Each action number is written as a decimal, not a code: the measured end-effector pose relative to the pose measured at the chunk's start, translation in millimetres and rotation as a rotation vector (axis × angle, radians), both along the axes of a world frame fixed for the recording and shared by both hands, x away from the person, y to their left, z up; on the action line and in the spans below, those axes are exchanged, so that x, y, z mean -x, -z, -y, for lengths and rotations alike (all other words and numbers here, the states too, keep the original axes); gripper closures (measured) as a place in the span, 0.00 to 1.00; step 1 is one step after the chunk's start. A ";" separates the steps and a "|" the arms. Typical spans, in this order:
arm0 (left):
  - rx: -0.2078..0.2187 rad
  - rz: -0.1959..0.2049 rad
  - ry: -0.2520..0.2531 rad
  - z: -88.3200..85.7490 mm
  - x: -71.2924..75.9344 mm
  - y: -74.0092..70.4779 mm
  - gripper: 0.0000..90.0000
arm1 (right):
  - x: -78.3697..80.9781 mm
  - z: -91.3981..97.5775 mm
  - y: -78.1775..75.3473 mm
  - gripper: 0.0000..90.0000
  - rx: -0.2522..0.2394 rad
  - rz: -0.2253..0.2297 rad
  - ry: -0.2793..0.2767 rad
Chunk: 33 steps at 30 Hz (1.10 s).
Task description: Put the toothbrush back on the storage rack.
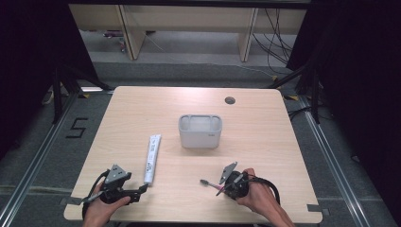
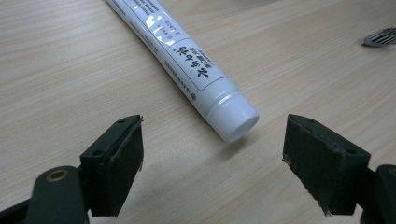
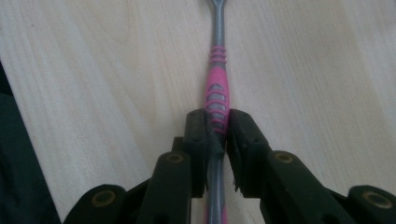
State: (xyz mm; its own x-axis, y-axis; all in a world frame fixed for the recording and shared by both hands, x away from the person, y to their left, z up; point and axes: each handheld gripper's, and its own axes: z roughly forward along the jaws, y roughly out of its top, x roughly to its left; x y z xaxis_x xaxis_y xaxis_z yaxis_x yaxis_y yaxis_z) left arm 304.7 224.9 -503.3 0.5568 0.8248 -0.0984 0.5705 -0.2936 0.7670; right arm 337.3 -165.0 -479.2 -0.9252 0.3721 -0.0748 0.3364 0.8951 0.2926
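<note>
Clamping a pink and grey toothbrush (image 3: 217, 100) by its handle, the right gripper (image 1: 226, 185) sits low at the near right of the wooden bench (image 1: 265, 142), its jaws pressed tight on both sides of the grip. From the high view the brush head points left, away from the hand, just above the bench top. At the near left, the left gripper (image 1: 142, 191) rests with its jaws spread wide and nothing between them; a white toothpaste tube (image 2: 187, 65) lies flat on the bench just ahead, its cap end toward the jaws. A grey holder (image 1: 200, 131) with compartments stands upright at the middle of the bench, apart from both grippers and the tube.
</note>
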 end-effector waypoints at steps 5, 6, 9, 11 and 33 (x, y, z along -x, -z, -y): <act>0.000 -0.002 0.001 1.2 0.0 -0.1 0.22 | -5.4 -6.1 -2.2 0.89 0.061 -0.044 -0.011; -0.001 -0.007 0.000 1.4 -0.1 -0.5 0.22 | -5.3 -7.2 -2.4 0.89 0.067 -0.051 -0.006; -0.001 -0.005 0.001 1.3 -0.5 -0.5 0.22 | -7.4 -10.0 -2.7 0.93 0.100 -0.053 -0.010; -0.001 -0.004 0.001 1.3 -0.4 -0.6 0.22 | -5.8 -11.0 -3.1 0.93 0.106 -0.069 0.029; -0.007 -0.008 0.004 1.2 -0.7 -0.8 0.22 | -11.7 11.2 -56.2 0.94 -0.091 0.035 0.037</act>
